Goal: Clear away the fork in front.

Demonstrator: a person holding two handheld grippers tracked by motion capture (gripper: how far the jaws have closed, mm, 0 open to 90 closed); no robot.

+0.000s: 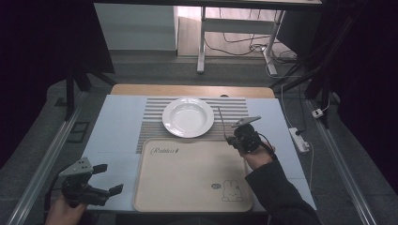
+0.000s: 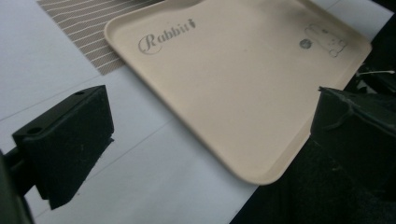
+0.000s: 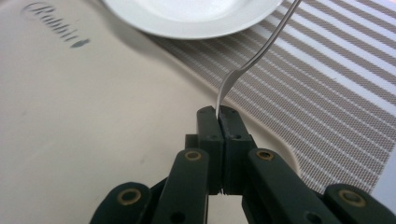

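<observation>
Steel fork (image 3: 254, 55), light, stiff, slippery: right gripper (image 3: 219, 114) is pinching its end fully closed near the tray's (image 1: 187, 187) right far corner; left gripper (image 1: 105, 178) is idling agape, empty.

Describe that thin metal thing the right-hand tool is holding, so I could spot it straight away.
Start at the beige tray in the middle of the table, then go to the white plate on the striped mat behind it. Just right of the plate, the right gripper pinches a slim silver utensil, apparently a fork, by one end. It is the only shiny metal piece, and it sticks upward.
</observation>
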